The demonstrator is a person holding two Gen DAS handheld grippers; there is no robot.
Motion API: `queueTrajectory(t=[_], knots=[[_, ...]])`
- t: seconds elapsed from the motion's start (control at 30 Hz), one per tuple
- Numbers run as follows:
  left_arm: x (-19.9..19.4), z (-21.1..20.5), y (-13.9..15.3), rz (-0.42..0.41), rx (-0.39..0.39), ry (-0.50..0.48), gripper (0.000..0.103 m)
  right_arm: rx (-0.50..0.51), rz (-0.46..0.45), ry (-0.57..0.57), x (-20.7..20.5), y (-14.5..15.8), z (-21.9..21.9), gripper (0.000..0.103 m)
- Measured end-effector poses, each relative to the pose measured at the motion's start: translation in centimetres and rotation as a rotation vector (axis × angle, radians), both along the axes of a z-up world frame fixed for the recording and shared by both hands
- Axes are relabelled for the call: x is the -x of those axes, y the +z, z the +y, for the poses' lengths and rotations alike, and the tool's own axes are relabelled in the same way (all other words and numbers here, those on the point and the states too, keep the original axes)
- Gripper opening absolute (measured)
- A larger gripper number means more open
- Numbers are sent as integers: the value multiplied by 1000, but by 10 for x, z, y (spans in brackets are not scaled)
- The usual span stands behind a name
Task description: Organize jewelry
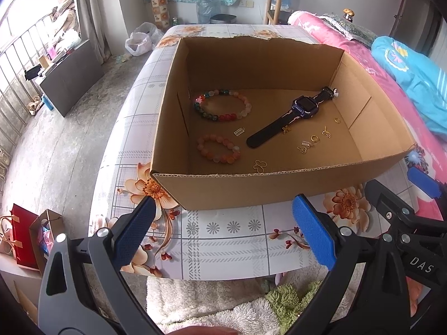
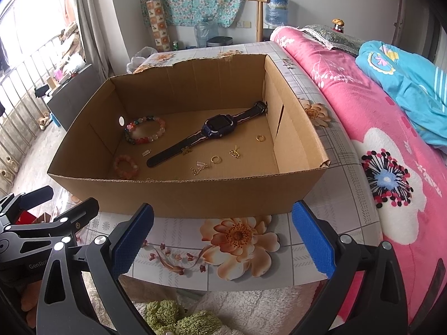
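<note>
cardboard box (image 1: 212, 192) on floral table (image 1: 232, 240) holds two bead bracelets (image 1: 223, 106) at its left, a dark watch (image 1: 304, 107) mid-floor, small gold pieces (image 1: 314, 138) to the right. left gripper (image 1: 223, 231) and right gripper (image 2: 223, 237) both spread wide, empty, short of the box.

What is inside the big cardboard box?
In the cardboard box lie a dark watch, two bead bracelets and small gold pieces. The near wall hides the floor just behind it.
</note>
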State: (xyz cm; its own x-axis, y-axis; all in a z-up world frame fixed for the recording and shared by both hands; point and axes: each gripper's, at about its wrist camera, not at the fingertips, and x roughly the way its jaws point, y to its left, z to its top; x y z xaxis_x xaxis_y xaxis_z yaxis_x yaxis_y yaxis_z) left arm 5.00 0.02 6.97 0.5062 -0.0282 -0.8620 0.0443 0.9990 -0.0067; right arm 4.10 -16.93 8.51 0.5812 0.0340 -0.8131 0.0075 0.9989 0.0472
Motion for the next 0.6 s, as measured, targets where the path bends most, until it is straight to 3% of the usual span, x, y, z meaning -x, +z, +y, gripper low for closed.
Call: queueTrajectory(t=[0.6], knots=[[-1,-2,2,-5,0,-2,95,-15,1,-8,0,1,-3,96]])
